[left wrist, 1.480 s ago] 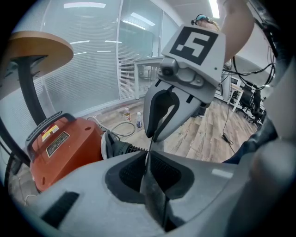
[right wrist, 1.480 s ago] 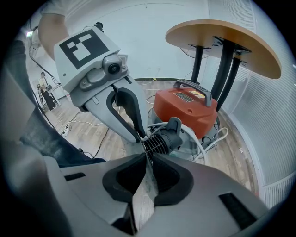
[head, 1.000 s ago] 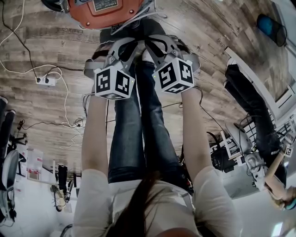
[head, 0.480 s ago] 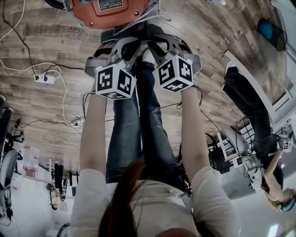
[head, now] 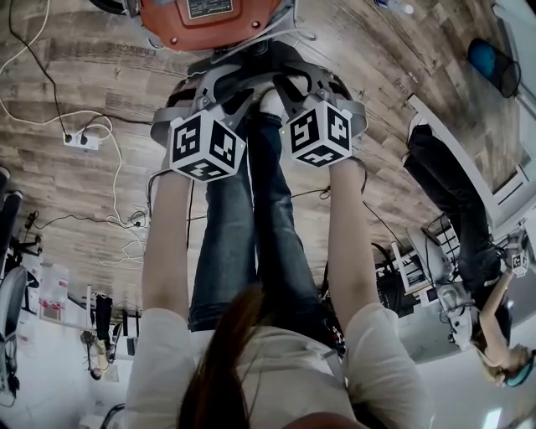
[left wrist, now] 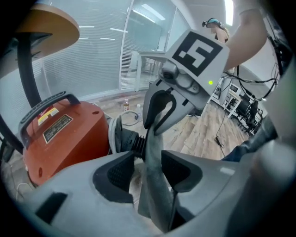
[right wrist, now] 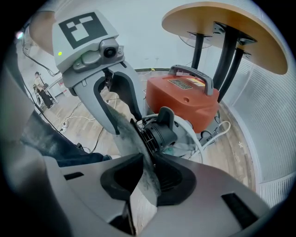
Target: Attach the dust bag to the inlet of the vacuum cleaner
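Note:
The orange vacuum cleaner (head: 209, 21) stands on the wood floor, and its black ribbed inlet (left wrist: 128, 142) faces both grippers. The grey dust bag (left wrist: 155, 194) hangs at the inlet (right wrist: 159, 132). My left gripper (left wrist: 148, 169) has just been opening. It stands open with the bag's cloth between its jaws, and a gap shows beside the cloth. My right gripper (right wrist: 148, 176) has just been closing and is shut on the bag's cloth (right wrist: 124, 129) next to the inlet. In the head view the left gripper (head: 224, 88) and right gripper (head: 289, 84) meet just below the vacuum.
A power strip (head: 81, 141) with white cables lies on the floor to the left. A round wooden table on black legs (right wrist: 222, 28) stands behind the vacuum (right wrist: 185, 99). A white cord (right wrist: 203, 139) lies beside it. Another person (head: 456, 201) is at the right.
Both grippers stay at the vacuum's front, barely shifted. The left marker cube has tipped a little.

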The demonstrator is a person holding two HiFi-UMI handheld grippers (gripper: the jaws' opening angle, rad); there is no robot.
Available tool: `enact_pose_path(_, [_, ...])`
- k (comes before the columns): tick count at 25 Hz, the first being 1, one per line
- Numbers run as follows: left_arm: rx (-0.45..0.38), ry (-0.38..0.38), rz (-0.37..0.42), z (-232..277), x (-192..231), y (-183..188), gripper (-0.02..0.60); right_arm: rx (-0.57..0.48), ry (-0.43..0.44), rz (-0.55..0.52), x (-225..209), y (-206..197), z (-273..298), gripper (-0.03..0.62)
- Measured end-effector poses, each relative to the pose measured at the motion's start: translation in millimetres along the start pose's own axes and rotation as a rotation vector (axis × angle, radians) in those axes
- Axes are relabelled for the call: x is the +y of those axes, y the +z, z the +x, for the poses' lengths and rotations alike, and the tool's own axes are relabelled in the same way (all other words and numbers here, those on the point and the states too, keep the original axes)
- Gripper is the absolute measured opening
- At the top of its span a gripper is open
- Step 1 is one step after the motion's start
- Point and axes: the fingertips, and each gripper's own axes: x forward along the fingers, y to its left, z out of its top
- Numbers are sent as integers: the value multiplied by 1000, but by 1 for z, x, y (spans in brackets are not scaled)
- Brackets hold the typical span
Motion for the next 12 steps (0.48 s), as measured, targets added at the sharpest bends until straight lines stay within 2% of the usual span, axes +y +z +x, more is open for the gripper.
enact_pose_path(2, [30, -3, -6, 2, -2, -9, 187, -1, -4, 3, 0, -1, -1, 86])
enact_pose_path(5, [70, 30, 35, 8, 0, -13, 109, -5, -12, 10, -1, -1, -2, 83])
enact_pose_path(7, [89, 60, 52, 9, 5, -15, 80, -10, -13, 14, 0, 0, -2, 81])
enact_pose_path(12, [92, 103, 44, 13, 9, -14, 75, -24, -14, 35, 0, -1, -6, 77])
